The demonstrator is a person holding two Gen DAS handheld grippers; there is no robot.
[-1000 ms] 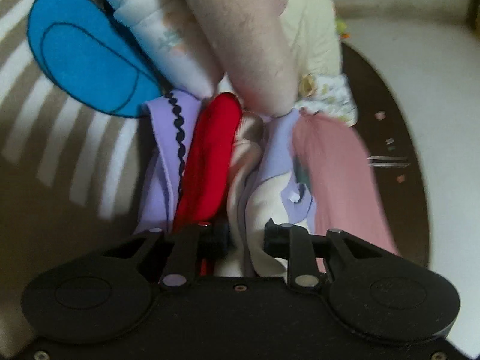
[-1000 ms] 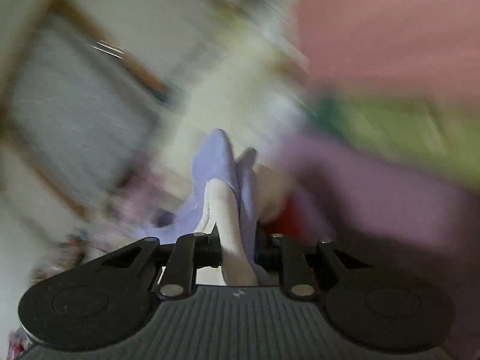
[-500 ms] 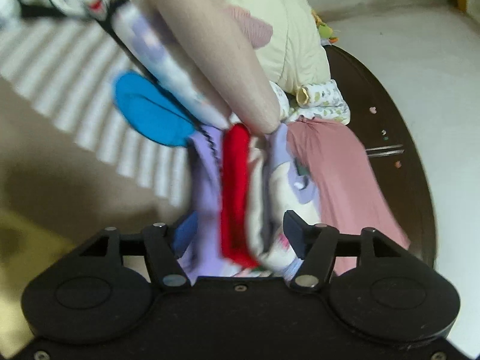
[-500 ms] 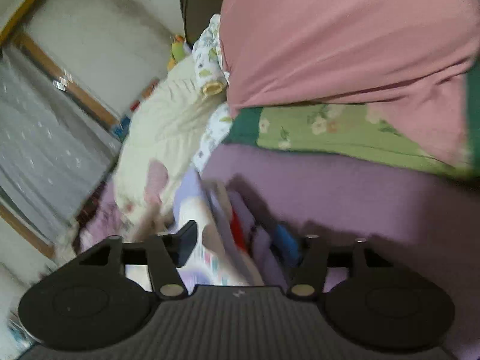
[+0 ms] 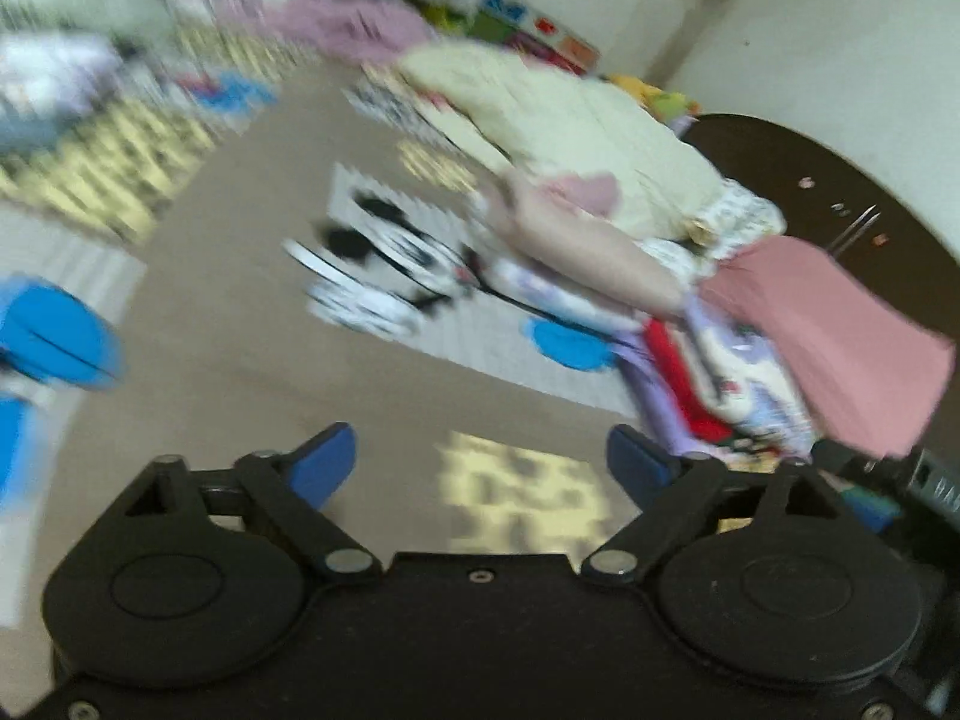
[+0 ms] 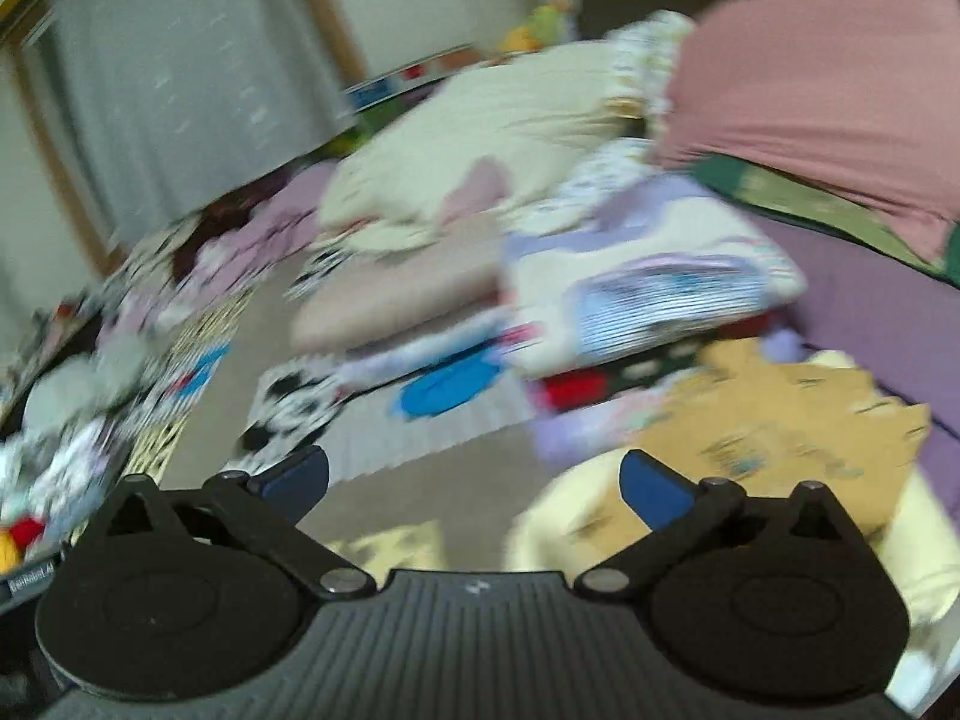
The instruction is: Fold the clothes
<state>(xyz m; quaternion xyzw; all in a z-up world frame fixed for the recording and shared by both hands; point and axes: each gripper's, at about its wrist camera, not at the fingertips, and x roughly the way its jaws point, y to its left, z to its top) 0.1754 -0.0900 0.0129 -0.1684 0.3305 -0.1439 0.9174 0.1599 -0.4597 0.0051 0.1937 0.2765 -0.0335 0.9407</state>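
A stack of folded clothes (image 5: 714, 372), lavender, red and white, lies on a beige patterned mat. In the right wrist view the same stack (image 6: 636, 294) has a lavender and white printed piece on top. My left gripper (image 5: 480, 462) is open and empty, held back from the stack, which lies to its right. My right gripper (image 6: 474, 477) is open and empty, held back with the stack ahead. Both views are blurred by motion.
A pink garment (image 5: 828, 336) lies right of the stack, beside a dark round table (image 5: 798, 174). A cream quilt (image 5: 576, 126) lies behind. Unfolded clothes (image 6: 66, 444) are heaped at the left. A tan and yellow cloth (image 6: 780, 420) lies near my right gripper.
Both grippers have opened, let go of the folded clothes and pulled back from the stack. The left view has swung left, so the stack now sits to its right.
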